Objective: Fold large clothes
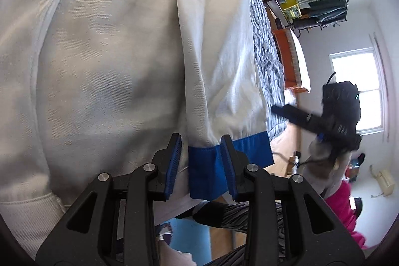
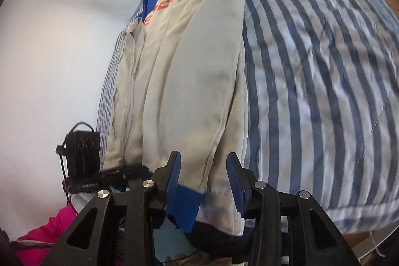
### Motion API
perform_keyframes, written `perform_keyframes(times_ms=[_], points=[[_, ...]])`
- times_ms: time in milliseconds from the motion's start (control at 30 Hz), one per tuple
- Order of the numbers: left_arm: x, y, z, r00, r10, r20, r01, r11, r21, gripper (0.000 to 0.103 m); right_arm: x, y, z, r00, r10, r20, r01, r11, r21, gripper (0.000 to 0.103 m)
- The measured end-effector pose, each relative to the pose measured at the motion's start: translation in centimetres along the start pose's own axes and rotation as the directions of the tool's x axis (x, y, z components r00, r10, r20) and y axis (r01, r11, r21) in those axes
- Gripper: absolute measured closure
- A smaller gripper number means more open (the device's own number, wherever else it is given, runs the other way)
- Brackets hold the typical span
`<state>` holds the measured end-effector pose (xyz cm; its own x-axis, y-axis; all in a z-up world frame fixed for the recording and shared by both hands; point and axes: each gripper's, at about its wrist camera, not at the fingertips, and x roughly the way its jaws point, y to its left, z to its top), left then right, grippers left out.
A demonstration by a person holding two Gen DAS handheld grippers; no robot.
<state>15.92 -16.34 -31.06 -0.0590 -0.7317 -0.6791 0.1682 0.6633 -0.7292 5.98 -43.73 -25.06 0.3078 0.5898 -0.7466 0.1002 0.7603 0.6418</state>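
Right wrist view: striped bed [image 2: 324, 66] across the right half, running away from the camera. On its left part lies a pale jacket [image 2: 194, 79], already narrowed into a long strip. Stretches lengthwise straight ahead of the fingers, red lettering and collar at the far end, bottom end at the near edge of the bed. Hangs slightly over that edge.

At the near end, a blue cuff [image 2: 187, 206] sits between the fingers [image 2: 234, 178] of the right gripper [image 2: 204, 181]. Lies against the left-hand pad and clear of the other. Fingers apart, gripping nothing yet.

Left wrist view: same jacket [image 1: 112, 54] filling most of the picture, with a blue band [image 1: 204, 171] at its near end; cannot tell whether cuff or hem. Sits between the fingers [image 1: 174, 161] of the left gripper [image 1: 200, 166], close to the right-hand pad, with a gap to the other. Fingers likewise apart, not clamped.

Judged from this: both grippers stand at the same short end, side by side, neither nearer to the cloth than the other. Probably calls for closing on the blue trim, then carrying that end away along the jacket's length toward the collar. Risks a skewed fold if only one side catches.
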Motion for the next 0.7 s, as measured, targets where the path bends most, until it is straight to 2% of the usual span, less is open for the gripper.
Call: perform_keyframes(times_ms=[33, 100, 133, 200, 233, 267, 367, 433, 533, 600, 667, 700], points=[[0.1, 0.1, 0.1, 1.000, -0.012, -0.005, 0.012, 1.000, -0.006, 0.071, 0.4, -0.1, -0.7, 1.000, -0.001, -0.014, 0.001, 1.000, 0.006, 0.062], [0.1, 0.4, 0.2, 1.000, -0.019, -0.008, 0.019, 1.000, -0.002, 0.084, 1.3, -0.4, -2.0, 0.999, 0.013, -0.037, -0.012, 1.000, 0.013, 0.062], [0.1, 0.4, 0.1, 1.000, -0.016, -0.006, 0.016, 1.000, 0.003, 0.086, 1.6, -0.5, -2.5, 0.999, 0.023, -0.044, -0.022, 1.000, 0.017, 0.063], [0.2, 0.0, -0.3, 1.000, -0.006, 0.005, 0.005, 1.000, 0.022, 0.091, 2.1, -0.2, -3.0, 0.998, 0.045, -0.048, -0.045, 0.999, 0.010, 0.069], [0.2, -0.2, -0.4, 1.000, 0.001, 0.012, -0.002, 1.000, 0.031, 0.093, 2.3, -0.1, -3.1, 0.998, 0.042, -0.046, -0.042, 0.999, -0.002, 0.086], [0.2, -0.4, -0.7, 1.000, 0.004, 0.019, -0.005, 0.999, 0.035, 0.093, 2.5, 0.2, -3.3, 0.998, 0.032, -0.050, -0.033, 0.999, -0.017, 0.098], [0.1, -1.3, -1.6, 0.999, -0.024, 0.031, 0.023, 1.000, 0.021, 0.095, 2.0, 1.9, -3.5, 0.999, -0.026, -0.034, 0.023, 0.997, -0.079, 0.100], [0.4, -2.3, -2.4, 0.999, -0.042, 0.027, 0.041, 0.998, 0.038, 0.095, -0.2, 2.4, -3.7, 0.999, -0.053, 0.006, 0.053, 0.991, -0.122, 0.100], [1.8, -4.1, -3.4, 1.000, 0.005, 0.006, -0.006, 0.993, 0.115, 0.095, -2.3, 2.0, -3.9, 0.999, -0.038, 0.034, 0.042, 0.991, -0.126, 0.100], [2.6, -4.3, -3.5, 0.999, 0.053, 0.004, -0.053, 0.989, 0.138, 0.095, -1.2, 1.7, -4.1, 0.995, -0.097, 0.014, 0.098, 0.986, -0.131, 0.100], [3.1, -3.7, -3.3, 0.999, 0.040, -0.010, -0.038, 0.994, 0.107, 0.095, 0.4, 1.2, -4.3, 0.987, -0.161, -0.023, 0.157, 0.978, -0.139, 0.100], [3.0, -3.3, -3.3, 1.000, 0.027, -0.014, -0.026, 0.995, 0.092, 0.095, 0.9, 0.9, -4.4, 0.987, -0.157, -0.033, 0.152, 0.980, -0.128, 0.100]])
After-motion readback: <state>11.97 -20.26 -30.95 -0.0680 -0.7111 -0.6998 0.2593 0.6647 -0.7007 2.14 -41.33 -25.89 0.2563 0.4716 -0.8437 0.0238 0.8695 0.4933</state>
